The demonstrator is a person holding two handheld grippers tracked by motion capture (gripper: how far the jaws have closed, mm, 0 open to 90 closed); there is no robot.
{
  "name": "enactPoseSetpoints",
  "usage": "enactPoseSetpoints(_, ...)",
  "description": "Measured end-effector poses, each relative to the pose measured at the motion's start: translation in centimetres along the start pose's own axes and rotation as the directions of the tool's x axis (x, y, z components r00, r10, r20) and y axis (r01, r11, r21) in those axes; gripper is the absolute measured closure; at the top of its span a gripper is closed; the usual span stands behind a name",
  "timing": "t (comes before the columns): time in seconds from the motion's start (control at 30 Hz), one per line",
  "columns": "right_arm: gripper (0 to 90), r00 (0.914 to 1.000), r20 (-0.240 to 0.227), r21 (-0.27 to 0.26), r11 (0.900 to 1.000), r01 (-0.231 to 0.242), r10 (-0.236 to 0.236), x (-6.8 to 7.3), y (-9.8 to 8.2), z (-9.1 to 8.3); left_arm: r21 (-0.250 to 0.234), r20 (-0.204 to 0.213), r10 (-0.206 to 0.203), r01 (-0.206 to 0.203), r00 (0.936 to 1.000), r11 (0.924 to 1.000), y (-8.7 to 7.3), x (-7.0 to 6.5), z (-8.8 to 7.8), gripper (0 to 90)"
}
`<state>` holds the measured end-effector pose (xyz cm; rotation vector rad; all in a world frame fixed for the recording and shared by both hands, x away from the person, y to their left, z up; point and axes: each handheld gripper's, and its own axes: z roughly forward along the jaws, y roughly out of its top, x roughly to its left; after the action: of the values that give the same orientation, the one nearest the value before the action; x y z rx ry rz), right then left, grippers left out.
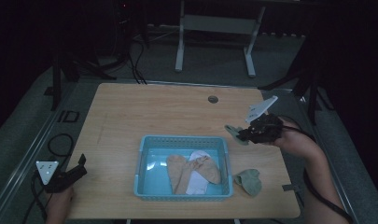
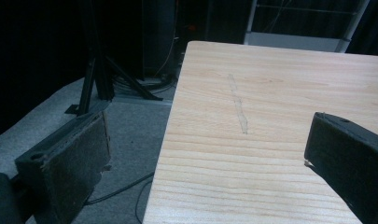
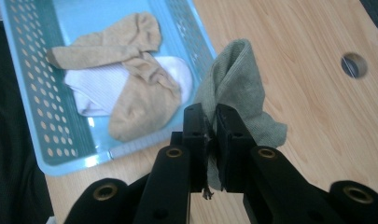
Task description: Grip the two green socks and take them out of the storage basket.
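The left gripper (image 1: 77, 169) hovers at the tabletop's (image 1: 130, 112) near left corner, its fingers (image 2: 70, 163) spread wide and empty. In the middle, a blue basket (image 1: 141, 161) holds tan socks (image 1: 177, 171) lying over a white sock (image 1: 196, 182). Just right of it lies a crumpled grey-green sock (image 1: 248, 181). The right gripper (image 3: 211, 126) pinches a second green sock (image 3: 235, 79), soft and folded, above the tabletop beside the basket's right side; its lower part is hidden between the fingers.

Both grippers black: left gripper (image 1: 82, 164), right gripper (image 1: 234, 133); grey three-cornered plates, brass-ringed screw holes, black cables.
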<state>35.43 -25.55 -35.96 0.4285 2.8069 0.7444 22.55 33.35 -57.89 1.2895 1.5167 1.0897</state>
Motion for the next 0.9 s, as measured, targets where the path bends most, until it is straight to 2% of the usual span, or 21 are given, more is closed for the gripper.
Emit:
enactPoseSetpoints(0.27, 83.3, 0.9975, 0.034, 0.003, 0.998, -0.061, 0.061, -1.0, -2.7, -0.9, 0.002, -0.001, 0.001, -0.001, 1.0000, 1.0000, 0.0, 0.0, 0.0, 0.4)
enactPoseSetpoints(0.5, 83.3, 0.9953, 0.041, 0.014, 0.996, -0.089, 0.088, -1.5, -4.1, -0.5, 0.002, -0.001, 0.002, -0.002, 1.0000, 1.0000, 0.0, 0.0, 0.0, 0.4)
enactPoseSetpoints(0.7, 83.3, 0.9907, 0.013, 0.038, 0.990, -0.136, 0.135, -2.1, -5.8, 2.0, 0.002, -0.002, 0.001, -0.001, 1.0000, 1.0000, 0.0, 0.0, 0.0, 0.4)
enactPoseSetpoints(0.73, 83.3, 0.9907, 0.013, 0.038, 0.990, -0.136, 0.135, -2.1, -5.8, 2.0, 0.002, -0.001, 0.001, -0.001, 1.0000, 1.0000, 0.0, 0.0, 0.0, 0.4)
enactPoseSetpoints(0.77, 83.3, 0.9896, 0.002, 0.048, 0.988, -0.144, 0.144, -2.2, -6.3, 2.9, 0.003, -0.001, 0.001, -0.001, 1.0000, 1.0000, 0.0, 0.0, 0.0, 0.4)
enactPoseSetpoints(0.9, 83.3, 0.9860, -0.009, 0.068, 0.984, -0.165, 0.166, -2.5, -7.2, 4.8, 0.002, -0.001, 0.001, -0.001, 1.0000, 1.0000, 0.0, 0.0, 0.0, 0.4)
